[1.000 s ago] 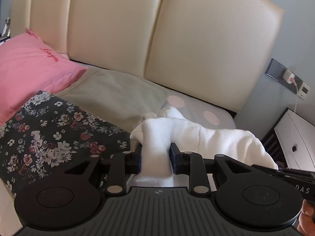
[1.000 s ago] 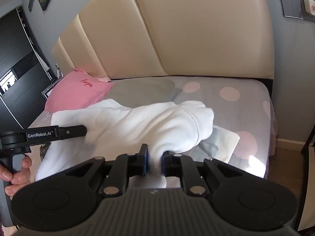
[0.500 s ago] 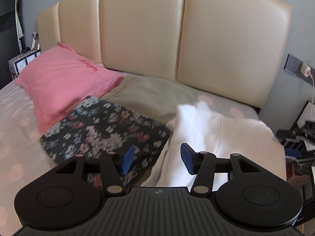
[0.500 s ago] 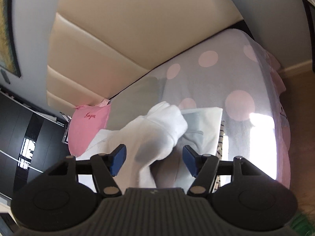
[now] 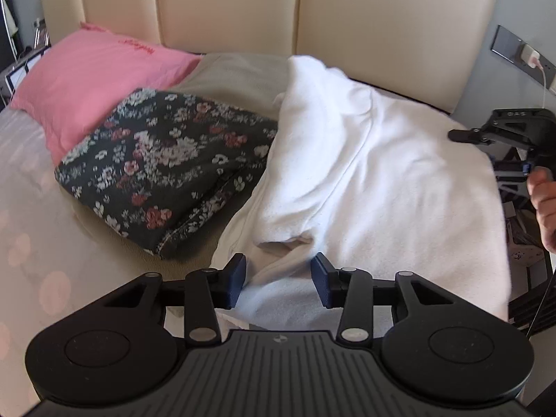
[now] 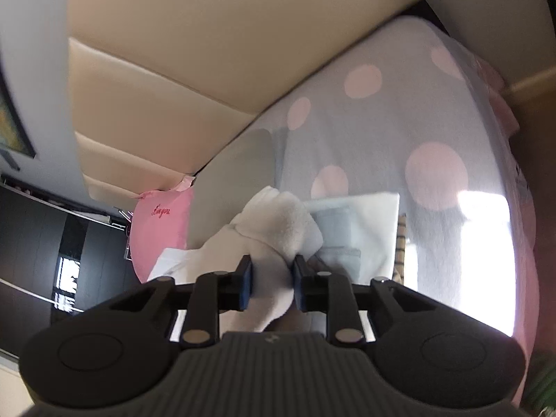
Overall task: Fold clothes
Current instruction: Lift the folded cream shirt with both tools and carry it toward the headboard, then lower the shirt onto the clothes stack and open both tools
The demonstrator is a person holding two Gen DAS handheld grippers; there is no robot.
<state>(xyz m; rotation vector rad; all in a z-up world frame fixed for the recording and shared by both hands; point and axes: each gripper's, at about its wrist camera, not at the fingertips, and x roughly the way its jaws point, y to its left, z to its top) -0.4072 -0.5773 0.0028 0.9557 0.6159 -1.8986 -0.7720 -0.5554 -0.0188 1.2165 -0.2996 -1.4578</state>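
Note:
A white fleece garment lies spread over the right side of the bed, one sleeve folded across it. My left gripper hovers over its near edge. Its jaws are closing, fabric lies between them, and the pads stand clear of it. In the right wrist view, my right gripper is closing and its blue pads pinch a bunched end of the white garment. The right gripper's fingers and the hand holding it show at the right edge of the left wrist view.
A folded dark floral garment lies left of the white one, with a pink pillow behind it. A folded pale blue and white piece rests on the dotted sheet. The cream headboard bounds the far side.
Both grippers let go of the white garment, which now lies flat. The right one rolled and closed again on a bunched end. The left one drew back and narrowed its jaws.

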